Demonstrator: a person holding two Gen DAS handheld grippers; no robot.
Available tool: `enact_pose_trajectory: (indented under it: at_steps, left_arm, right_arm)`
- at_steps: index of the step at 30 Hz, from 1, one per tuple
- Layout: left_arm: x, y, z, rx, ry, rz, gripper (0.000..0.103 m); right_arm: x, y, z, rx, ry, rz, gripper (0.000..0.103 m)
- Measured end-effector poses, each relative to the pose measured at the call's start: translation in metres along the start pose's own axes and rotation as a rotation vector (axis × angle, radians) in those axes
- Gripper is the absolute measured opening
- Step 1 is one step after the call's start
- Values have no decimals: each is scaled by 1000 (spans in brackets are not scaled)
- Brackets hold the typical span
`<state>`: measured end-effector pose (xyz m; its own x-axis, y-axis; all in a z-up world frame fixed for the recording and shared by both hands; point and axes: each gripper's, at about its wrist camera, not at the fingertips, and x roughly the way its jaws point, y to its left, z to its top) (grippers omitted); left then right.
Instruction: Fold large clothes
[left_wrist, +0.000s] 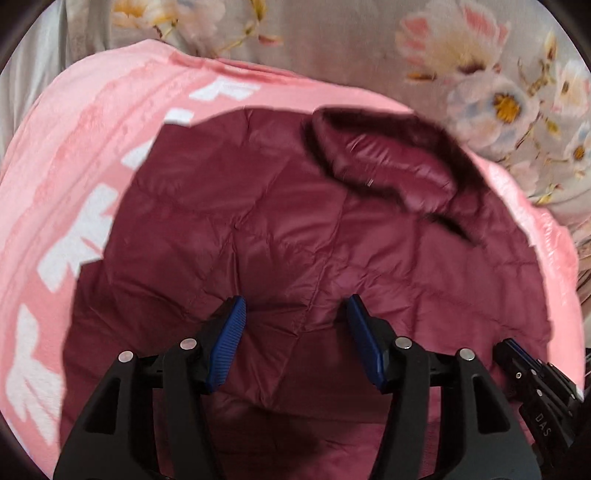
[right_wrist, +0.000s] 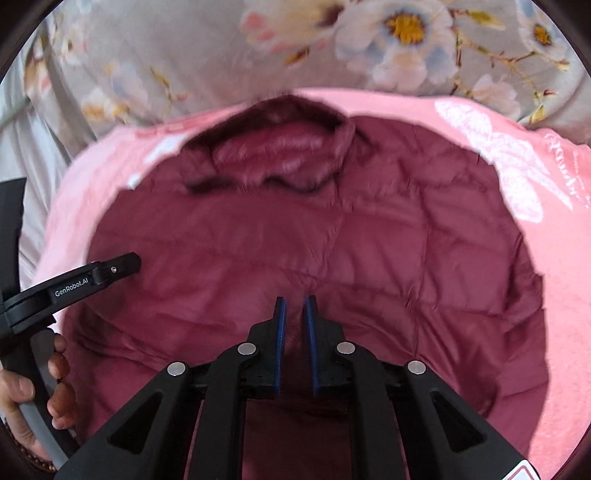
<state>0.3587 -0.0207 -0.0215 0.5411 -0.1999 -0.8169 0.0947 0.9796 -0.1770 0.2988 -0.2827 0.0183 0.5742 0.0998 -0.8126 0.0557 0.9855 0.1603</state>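
A maroon quilted puffer jacket (left_wrist: 295, 229) lies spread on a pink blanket (left_wrist: 74, 166). Its fur-trimmed hood (left_wrist: 388, 162) points to the far side. My left gripper (left_wrist: 295, 306) is open, its blue pads wide apart just above the jacket's near part. In the right wrist view the jacket (right_wrist: 332, 240) fills the middle, with the hood (right_wrist: 273, 151) at the far edge. My right gripper (right_wrist: 294, 306) has its jaws nearly closed with a narrow gap, with a bit of the jacket's fabric between the pads.
The pink blanket (right_wrist: 554, 184) with white print lies on a grey floral bed sheet (right_wrist: 184, 48). The right gripper's body (left_wrist: 535, 387) shows at the lower right of the left view. The left gripper (right_wrist: 92, 277) and the person's hand (right_wrist: 44, 387) show at the left of the right view.
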Motion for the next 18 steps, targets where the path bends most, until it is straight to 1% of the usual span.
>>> enact_pose_trajectory:
  at_steps: [2,4,7,9,11,15,18]
  left_arm:
    - [4,2,-5,16,-12,1,55]
    - [7,0,-10,43,-29,14,56]
    - [10,-6,-19,72,-70,39,57]
    - [9,-7,-20,80,-76,48,58]
    - [9,-8,-21,85,-76,55,58]
    - [11,-12,-21,101,-78,77,58]
    - [11,-13,-20,97,-79,71,59]
  right_arm:
    - [11,-3,-7,7,10,4,6]
    - [14,-7,-11,15,-1,17,6]
    - [15,-4,-15,4,-24,1,6]
    - [14,-1,-16,-13,-34,-19,6]
    - [14,-2,-16,-15,-37,-20,6]
    - [15,-10,-15,19,-37,20,6]
    - [15,-14,-14,40,-36,46,6]
